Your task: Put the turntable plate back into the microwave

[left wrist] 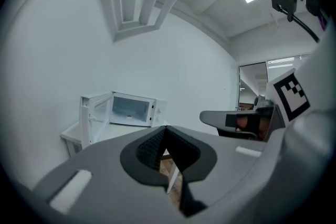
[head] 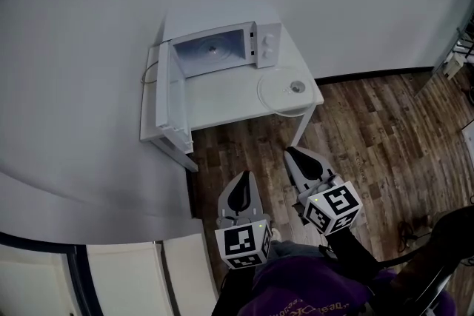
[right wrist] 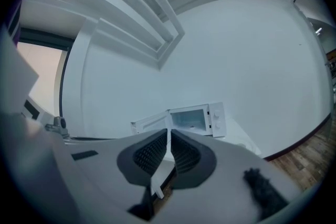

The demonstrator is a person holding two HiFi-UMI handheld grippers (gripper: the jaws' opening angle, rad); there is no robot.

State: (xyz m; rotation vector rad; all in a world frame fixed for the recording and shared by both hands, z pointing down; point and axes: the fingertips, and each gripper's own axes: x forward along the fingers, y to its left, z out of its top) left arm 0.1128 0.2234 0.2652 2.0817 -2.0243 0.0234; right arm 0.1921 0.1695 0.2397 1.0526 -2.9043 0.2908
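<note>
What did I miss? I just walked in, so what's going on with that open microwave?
A person holds a gripper in each hand. The left gripper and right gripper are both shut and empty, over the floor short of the white table. On it the microwave stands with its door swung open. The glass turntable plate lies on the table's corner beside it, not yet picked up.

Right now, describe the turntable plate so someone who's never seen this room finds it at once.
Find the white table against the white wall, with the microwave on it, door swung open. The turntable plate lies flat on the table's near right corner, in front of the microwave's knobs. It is the only clear round disc there, with a small grey piece on it.
</note>
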